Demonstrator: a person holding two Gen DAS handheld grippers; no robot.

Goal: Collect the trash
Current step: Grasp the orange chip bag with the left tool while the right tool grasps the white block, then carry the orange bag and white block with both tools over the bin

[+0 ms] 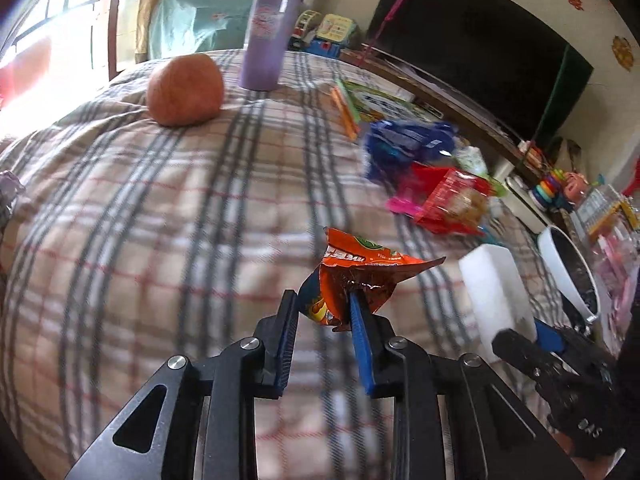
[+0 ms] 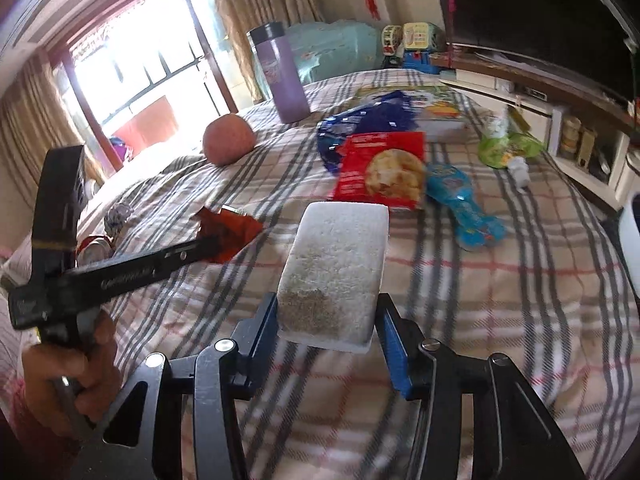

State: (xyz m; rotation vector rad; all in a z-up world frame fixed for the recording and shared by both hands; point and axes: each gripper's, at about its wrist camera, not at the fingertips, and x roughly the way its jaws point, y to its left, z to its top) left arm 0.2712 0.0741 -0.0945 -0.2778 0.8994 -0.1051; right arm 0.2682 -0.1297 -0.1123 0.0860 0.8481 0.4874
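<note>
Left claw (image 1: 325,304) is clamped on an orange snack wrapper (image 1: 352,280), which is pinched by its crumpled lower edge so that the open, torn end stands up clear of the bed (image 1: 160,208). Gripping the edge rather than the flat face appears to be the only workable hold, since a thin foil sheet lying on soft bedding gives the pads little else to catch.

Right claw (image 2: 328,320) is clamped on a white sponge block (image 2: 340,264), with one pad against each long side near the end closest to the camera. The block projects forward and slightly upward, off the plaid cover. Its face nearest the claw looks greyed and soiled, which suggests it counts as trash.

Both items are thus lifted, one per hand. The person's left hand (image 2: 72,368) is visible on the grip of its tool in the right wrist view.

Remaining trash lies farther across the bed: a blue wrapper (image 2: 368,120), a red cookie packet (image 2: 384,168), a light blue pouch (image 2: 464,204) and a green wrapper (image 2: 508,148). A purple tumbler (image 1: 268,32) and a round orange-brown fruit (image 1: 184,90) stand apart from the litter and are probably not to be collected.

A white bin (image 1: 568,276) with a dark interior sits just past the bed's right edge, near the sponge. It is the likely drop point for both loads.
</note>
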